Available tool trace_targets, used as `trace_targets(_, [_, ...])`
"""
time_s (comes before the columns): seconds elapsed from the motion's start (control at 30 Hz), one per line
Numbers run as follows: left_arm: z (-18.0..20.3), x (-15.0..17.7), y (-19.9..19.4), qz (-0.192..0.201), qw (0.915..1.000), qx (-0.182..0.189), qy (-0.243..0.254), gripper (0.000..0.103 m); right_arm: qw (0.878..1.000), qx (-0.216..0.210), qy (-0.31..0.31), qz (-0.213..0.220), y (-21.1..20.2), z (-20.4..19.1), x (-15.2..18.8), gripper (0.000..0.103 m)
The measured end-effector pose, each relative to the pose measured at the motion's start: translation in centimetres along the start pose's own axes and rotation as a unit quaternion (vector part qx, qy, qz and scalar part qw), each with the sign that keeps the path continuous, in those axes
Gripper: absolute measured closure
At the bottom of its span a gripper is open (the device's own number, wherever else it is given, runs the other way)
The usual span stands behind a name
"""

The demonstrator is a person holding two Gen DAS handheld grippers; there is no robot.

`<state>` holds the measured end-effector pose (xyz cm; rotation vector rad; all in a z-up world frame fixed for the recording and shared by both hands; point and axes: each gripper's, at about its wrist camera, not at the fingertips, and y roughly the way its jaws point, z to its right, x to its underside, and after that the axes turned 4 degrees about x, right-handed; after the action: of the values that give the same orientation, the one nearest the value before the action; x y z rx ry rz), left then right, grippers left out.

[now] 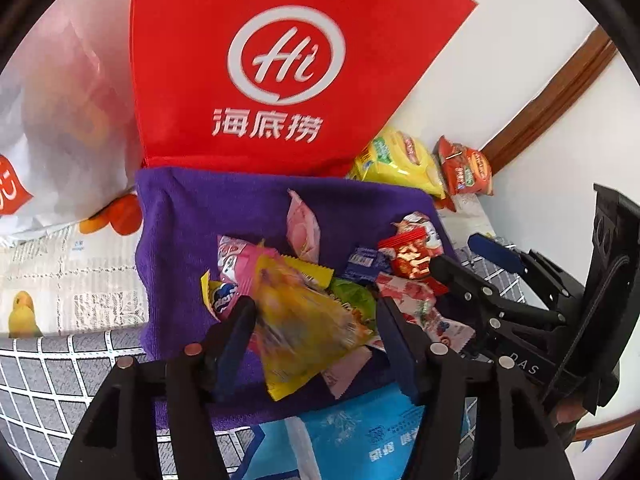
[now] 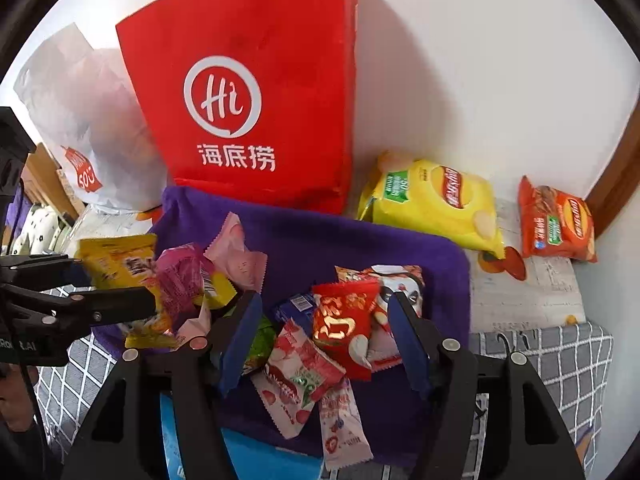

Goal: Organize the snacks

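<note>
A pile of small snack packets lies on a purple cloth (image 1: pixel 192 216) (image 2: pixel 320 236). My left gripper (image 1: pixel 316 344) is open, its fingers on either side of a yellow packet (image 1: pixel 304 328); whether the pads touch it I cannot tell. That packet also shows in the right wrist view (image 2: pixel 120 264). My right gripper (image 2: pixel 324 344) is open over a red packet (image 2: pixel 344 320) and a white strawberry packet (image 2: pixel 300 372). The red packet shows in the left wrist view (image 1: pixel 412 256) by the right gripper's fingers (image 1: pixel 492 252).
A red paper bag (image 1: pixel 280 60) (image 2: pixel 256 92) stands against the wall behind the cloth, a white plastic bag (image 2: pixel 88 120) to its left. A yellow chip bag (image 2: pixel 436 200) and an orange chip bag (image 2: pixel 556 220) lie at right. A blue pack (image 1: pixel 360 432) lies near me.
</note>
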<state>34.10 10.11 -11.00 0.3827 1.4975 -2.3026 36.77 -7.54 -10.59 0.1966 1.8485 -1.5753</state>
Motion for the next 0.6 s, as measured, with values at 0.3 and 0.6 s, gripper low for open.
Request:
trace_targets(0.3, [3.0,0.8,-3.5,0.027,0.9987,-0.020,0.037,0.034,0.999,0.000,0.043,0.020,-6.0,1.2,2.0,0.038])
trace_targets(0.6, [6.7,5.1,-7.6,0.050,0.9962,-0.038,0.060,0.031,0.997,0.031,0.053,0.042,-12.2,0.6,5.6,0.038])
